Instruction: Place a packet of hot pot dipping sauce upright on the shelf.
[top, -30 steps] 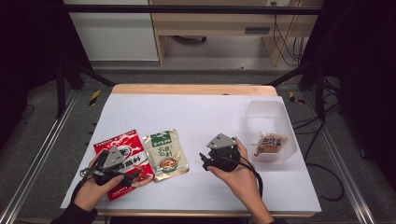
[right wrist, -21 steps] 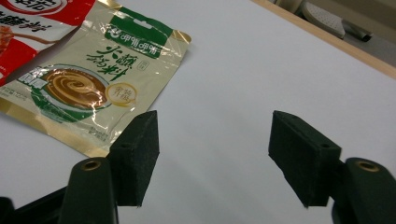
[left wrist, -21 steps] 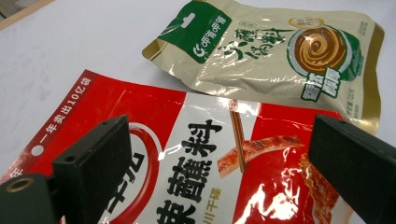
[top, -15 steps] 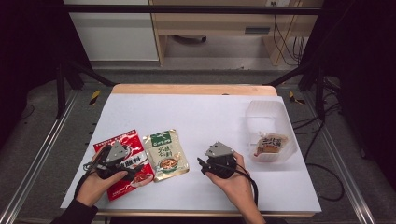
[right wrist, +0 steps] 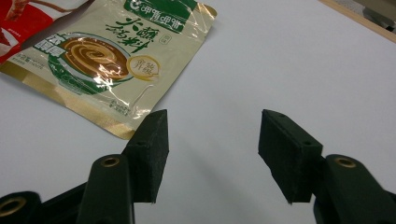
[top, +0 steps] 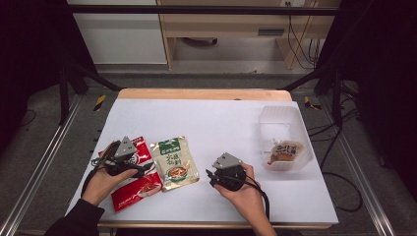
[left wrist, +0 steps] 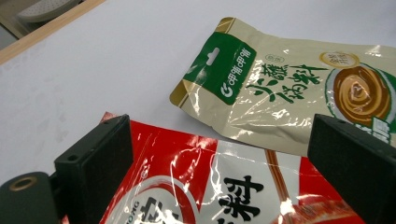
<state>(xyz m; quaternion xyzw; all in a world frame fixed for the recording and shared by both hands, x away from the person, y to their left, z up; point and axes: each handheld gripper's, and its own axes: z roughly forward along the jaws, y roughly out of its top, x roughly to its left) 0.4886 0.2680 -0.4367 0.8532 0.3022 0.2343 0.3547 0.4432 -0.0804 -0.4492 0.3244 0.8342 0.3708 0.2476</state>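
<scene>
A red pouch (top: 135,184) lies at the table's front left, and a beige-and-green pouch (top: 173,162) sits just to its right. My left gripper (top: 127,156) hovers over the red pouch (left wrist: 243,186), open wide. Its jaws stand on either side of the pouch's top edge, and the beige pouch (left wrist: 280,88) lies beyond them. My right gripper (top: 212,175) is low over the bare white table (right wrist: 289,60), right of the beige pouch (right wrist: 107,56). It (right wrist: 215,116) is open, its jaws have just been closing, and nothing is between them.
A clear plastic container (top: 275,118) stands at the right side of the table with a small brown sauce pouch (top: 285,151) inside. The table's wooden far edge (top: 201,93) runs along the back. Metal rails and cables flank the table on the floor.
My left gripper has shifted a little farther up over the red pouch. My right gripper has come down and slightly left, closer to the beige pouch.
</scene>
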